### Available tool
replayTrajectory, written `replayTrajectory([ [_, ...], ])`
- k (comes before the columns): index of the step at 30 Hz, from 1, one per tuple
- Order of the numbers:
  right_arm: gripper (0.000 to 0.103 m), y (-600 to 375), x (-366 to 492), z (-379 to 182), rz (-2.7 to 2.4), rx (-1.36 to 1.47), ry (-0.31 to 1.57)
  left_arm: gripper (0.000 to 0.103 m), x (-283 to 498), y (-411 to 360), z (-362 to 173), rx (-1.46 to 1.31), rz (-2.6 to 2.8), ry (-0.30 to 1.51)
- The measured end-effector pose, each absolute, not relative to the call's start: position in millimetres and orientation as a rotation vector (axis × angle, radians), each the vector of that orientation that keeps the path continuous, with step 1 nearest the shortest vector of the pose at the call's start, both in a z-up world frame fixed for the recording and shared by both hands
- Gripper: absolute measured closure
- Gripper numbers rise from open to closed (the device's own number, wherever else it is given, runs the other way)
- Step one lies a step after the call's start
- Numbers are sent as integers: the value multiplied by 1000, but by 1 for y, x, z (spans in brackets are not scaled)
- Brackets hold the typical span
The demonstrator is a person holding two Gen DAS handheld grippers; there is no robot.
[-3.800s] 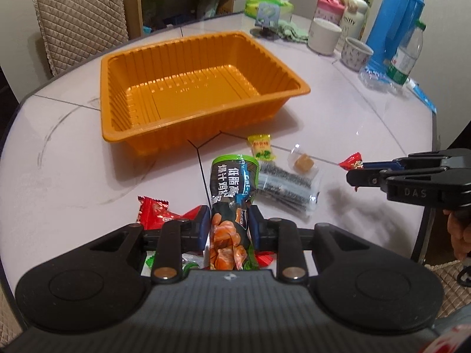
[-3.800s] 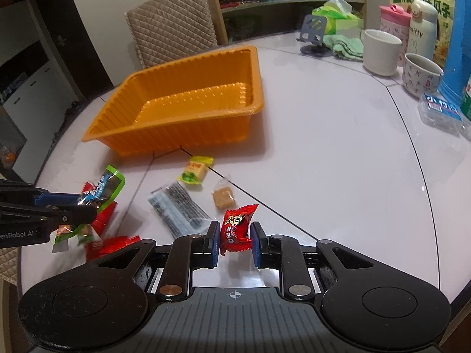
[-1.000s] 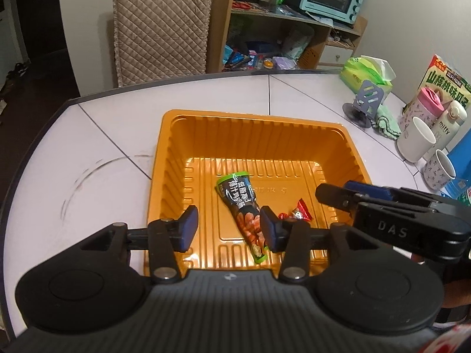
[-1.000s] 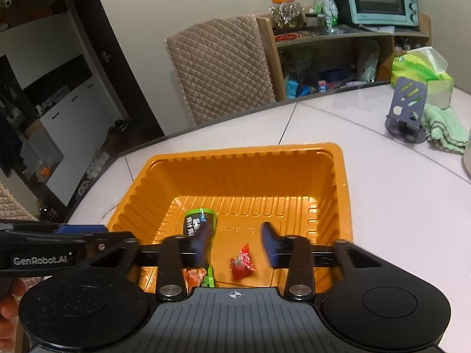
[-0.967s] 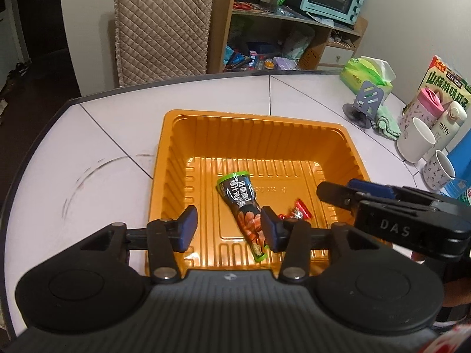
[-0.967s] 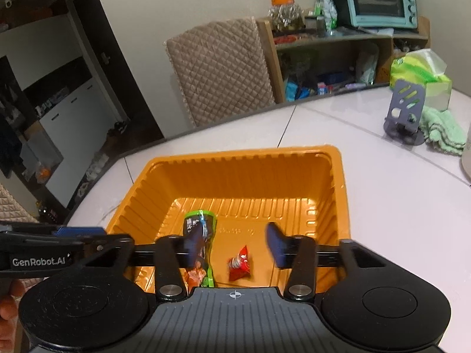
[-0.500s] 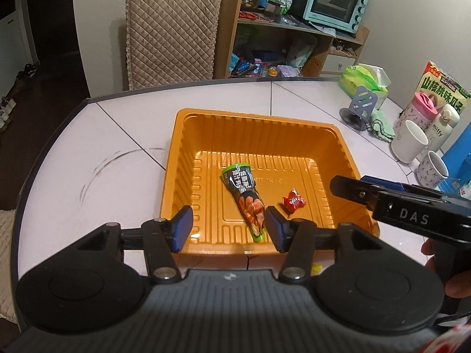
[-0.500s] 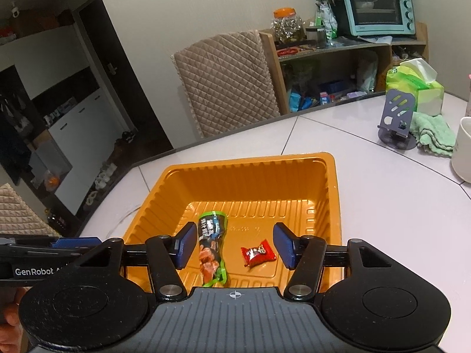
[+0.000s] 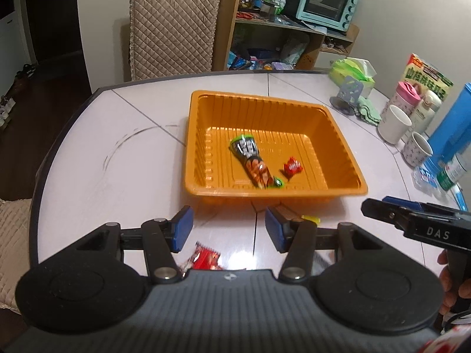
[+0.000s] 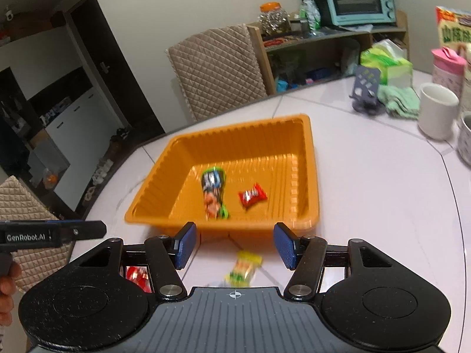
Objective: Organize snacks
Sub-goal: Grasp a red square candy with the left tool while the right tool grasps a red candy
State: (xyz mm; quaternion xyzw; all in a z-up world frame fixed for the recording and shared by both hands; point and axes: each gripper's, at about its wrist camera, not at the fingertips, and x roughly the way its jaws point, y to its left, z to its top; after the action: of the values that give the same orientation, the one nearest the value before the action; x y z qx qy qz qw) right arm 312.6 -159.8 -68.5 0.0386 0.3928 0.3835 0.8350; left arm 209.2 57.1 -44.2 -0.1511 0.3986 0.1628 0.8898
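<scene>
An orange tray (image 9: 341,131) (image 10: 312,158) sits on the white table. In it lie a long green-and-black snack pack (image 9: 254,166) (image 10: 214,194) and a small red candy (image 9: 292,166) (image 10: 252,196). My left gripper (image 9: 228,229) is open and empty, in front of the tray's near wall. My right gripper (image 10: 234,245) is open and empty, also in front of the tray. A red packet (image 9: 206,259) (image 10: 137,275) and a yellow-green candy (image 10: 243,269) (image 9: 310,220) lie on the table near the grippers.
A white mug (image 9: 394,123), patterned cup (image 9: 417,148), pink bottle (image 9: 407,95), blue thermos (image 9: 453,123) and water bottle (image 9: 452,172) stand at the right. A phone stand (image 10: 366,88) and green cloth (image 10: 400,100) are behind. A quilted chair (image 9: 173,26) stands beyond the table.
Both grippers have let go of their snacks in the tray and pulled back toward the table's near edge, jaws wide open. The loose snacks on the table have come back into view.
</scene>
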Motion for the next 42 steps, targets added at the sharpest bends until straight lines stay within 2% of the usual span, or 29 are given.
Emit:
replayTrajectory([
  [19, 45, -166, 220, -91, 704, 33, 945, 53, 122, 64, -75, -296, 250, 926],
  [35, 45, -135, 195, -123, 802, -98, 946, 53, 114, 59, -97, -268, 183, 963],
  [37, 46, -132, 196, -126, 818, -107, 940, 53, 114, 59, -100, -270, 182, 966],
  [39, 55, -128, 198, -129, 829, -124, 939, 53, 115, 61, -104, -278, 184, 971],
  [42, 59, -124, 203, -135, 842, -138, 941, 53, 118, 62, -109, -280, 194, 981],
])
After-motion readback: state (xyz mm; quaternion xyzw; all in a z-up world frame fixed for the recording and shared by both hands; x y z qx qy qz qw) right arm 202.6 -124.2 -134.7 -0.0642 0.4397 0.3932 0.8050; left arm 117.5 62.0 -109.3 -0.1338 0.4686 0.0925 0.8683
